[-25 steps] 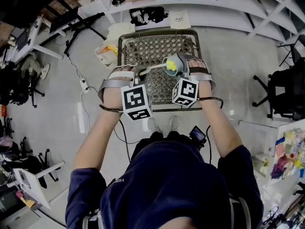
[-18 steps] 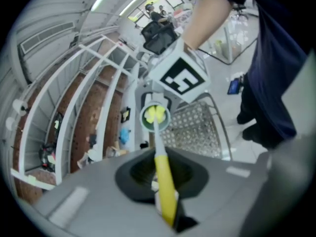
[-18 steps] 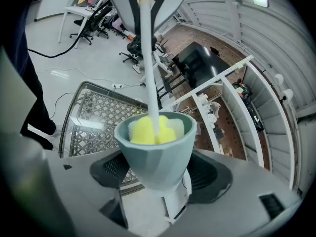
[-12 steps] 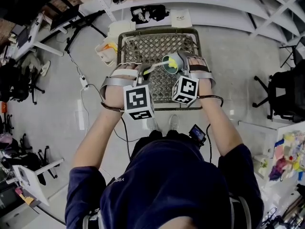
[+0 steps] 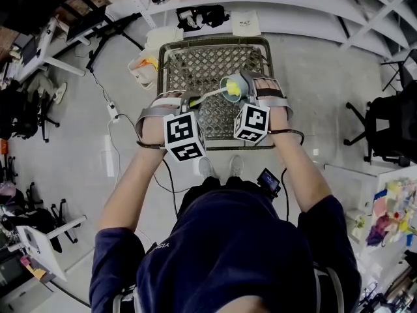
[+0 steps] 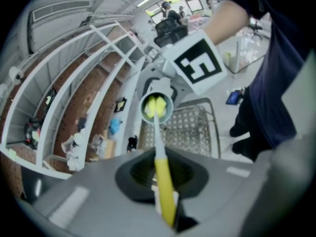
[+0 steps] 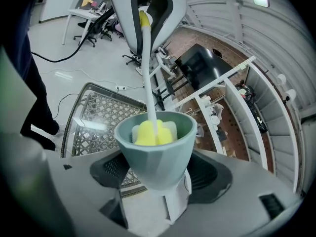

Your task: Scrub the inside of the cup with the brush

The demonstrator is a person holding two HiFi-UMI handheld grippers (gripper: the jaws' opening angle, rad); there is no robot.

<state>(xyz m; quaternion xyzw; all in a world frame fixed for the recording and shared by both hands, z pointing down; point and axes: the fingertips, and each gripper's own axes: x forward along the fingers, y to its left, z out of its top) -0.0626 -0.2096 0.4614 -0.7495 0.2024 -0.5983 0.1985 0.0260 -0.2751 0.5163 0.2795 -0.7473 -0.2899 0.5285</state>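
My cup (image 7: 154,149): muted grey-green, plain, same tone inside.
My brush (image 6: 163,181): yellow handle, white neck, head yellow with white patches.
My left gripper (image 5: 189,99): fingers (image 6: 94,201) mid-grey, dark grey recess round handle.
My right gripper (image 7: 170,201): fingers (image 7: 247,201) same grey, dark recesses, white pad under cup.
Left cube (image 5: 184,137), right cube (image 5: 253,123): white faces, black square-block markers.
Counter (image 5: 195,60): dull grey wire, diamond lattice.
My sleeves (image 5: 117,253): navy.
Floor (image 5: 326,77): pale grey.

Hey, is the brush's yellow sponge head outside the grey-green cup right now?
No, the yellow sponge head of the long-handled brush sits inside the grey-green cup.
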